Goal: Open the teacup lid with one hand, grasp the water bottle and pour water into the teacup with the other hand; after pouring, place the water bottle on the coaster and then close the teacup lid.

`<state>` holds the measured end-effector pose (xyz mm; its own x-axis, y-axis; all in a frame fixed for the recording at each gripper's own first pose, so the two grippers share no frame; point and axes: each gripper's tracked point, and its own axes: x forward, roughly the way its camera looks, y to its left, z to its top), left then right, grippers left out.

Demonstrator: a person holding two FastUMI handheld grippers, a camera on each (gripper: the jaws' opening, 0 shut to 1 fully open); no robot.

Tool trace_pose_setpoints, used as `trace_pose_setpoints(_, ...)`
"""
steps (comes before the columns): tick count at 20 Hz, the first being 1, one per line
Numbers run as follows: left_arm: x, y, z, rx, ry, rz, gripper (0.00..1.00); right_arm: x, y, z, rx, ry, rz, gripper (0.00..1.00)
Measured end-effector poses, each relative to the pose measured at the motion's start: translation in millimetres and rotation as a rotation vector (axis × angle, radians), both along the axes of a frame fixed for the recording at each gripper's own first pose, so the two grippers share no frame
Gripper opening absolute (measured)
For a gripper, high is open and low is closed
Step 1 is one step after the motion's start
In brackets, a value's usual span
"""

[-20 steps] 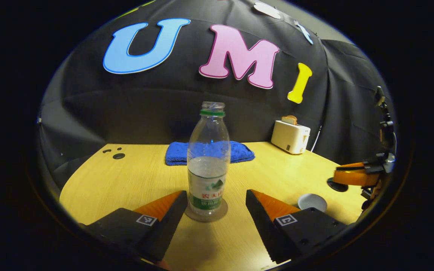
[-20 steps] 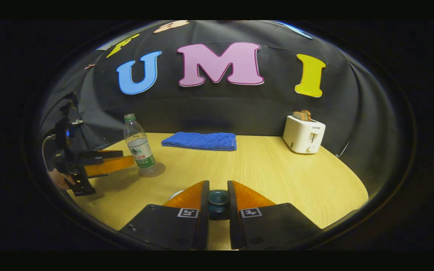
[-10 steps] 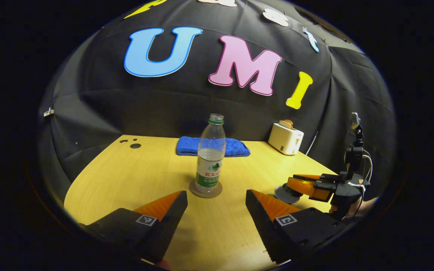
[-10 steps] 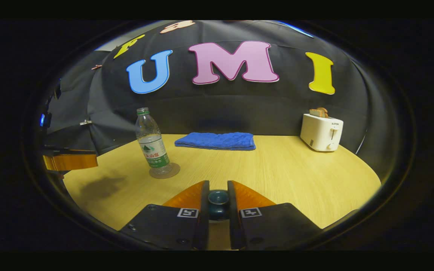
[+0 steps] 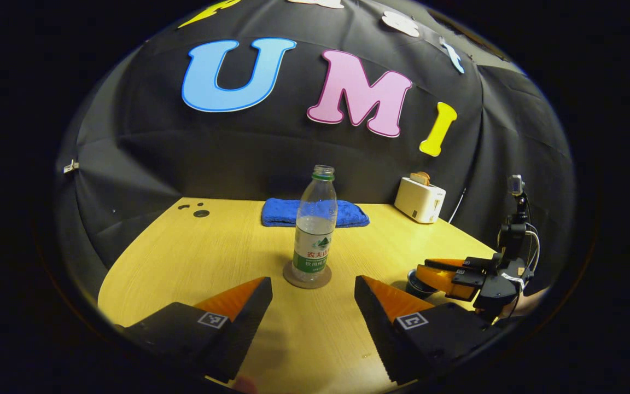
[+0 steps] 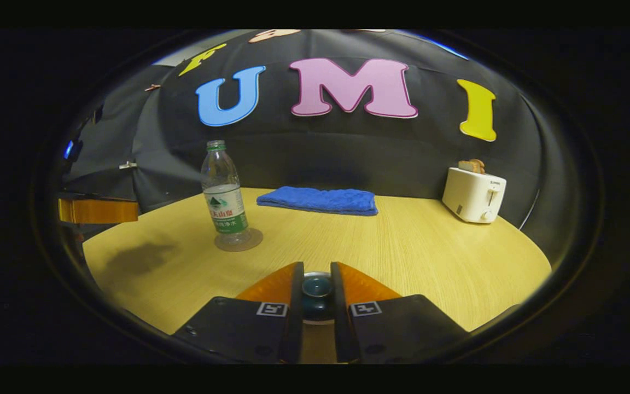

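Observation:
The clear water bottle (image 5: 315, 230), capless and about half full, stands upright on a round brown coaster (image 5: 307, 278) mid-table. My left gripper (image 5: 312, 306) is open a little in front of it and holds nothing. In the right gripper view the bottle (image 6: 225, 194) and coaster (image 6: 240, 241) are at the left. My right gripper (image 6: 316, 298) is shut on the teal knob of the teacup lid (image 6: 316, 285). From the left gripper view, the right gripper (image 5: 441, 272) holds the lid low over the dark teacup (image 5: 414, 282); I cannot tell if it is seated.
A folded blue towel (image 5: 315, 212) lies at the back of the yellow wooden table (image 5: 211, 257). A white toaster (image 5: 420, 201) with bread stands at the back right. An orange finger (image 6: 96, 210) of the left gripper shows at the left edge of the right gripper view.
My left gripper has drawn back from the bottle, which stays on the coaster. The right gripper has carried the lid over and down onto the teacup's place.

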<state>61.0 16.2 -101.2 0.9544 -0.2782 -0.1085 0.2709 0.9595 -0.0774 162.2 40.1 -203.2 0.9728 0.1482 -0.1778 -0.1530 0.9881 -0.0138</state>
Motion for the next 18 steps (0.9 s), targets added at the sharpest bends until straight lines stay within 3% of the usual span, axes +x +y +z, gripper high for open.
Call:
trace_pose_setpoints(1, 0.2, -3.4, 0.8, 0.004, -0.004, -0.004, 0.96, -0.8, 0.9, -1.2, 0.0, 0.005, 0.0, 0.34)
trace_pose_setpoints(2, -1.2, -5.0, 2.2, 0.01, -0.008, -0.004, 0.96, 0.3, 0.3, -0.9, 0.003, 0.005, -0.004, 0.31)
trace_pose_setpoints(4, -1.9, -7.0, 7.8, 0.027, -0.03, 0.011, 0.96, 0.6, -2.5, -2.1, 0.012, 0.016, -0.009, 0.35)
trace_pose_setpoints(7, 0.7, -7.4, 19.4, 0.06, -0.055, 0.028, 0.96, -0.7, -8.1, 8.4, 0.051, 0.014, -0.024, 0.6)
trace_pose_setpoints(10, -2.4, -9.7, 39.3, 0.022, -0.052, 0.048, 0.96, -9.7, -17.3, 27.3, 0.033, 0.014, -0.048, 0.97)
trace_pose_setpoints(14, -19.9, -6.4, 82.8, -0.066, -0.058, 0.114, 0.96, -31.1, -21.5, 70.3, 0.012, 0.022, -0.055, 0.97)
trace_pose_setpoints(18, -43.1, 3.9, 136.6, -0.09, -0.099, 0.216, 0.95, -53.8, -30.1, 126.8, -0.03, 0.003, -0.039, 0.97)
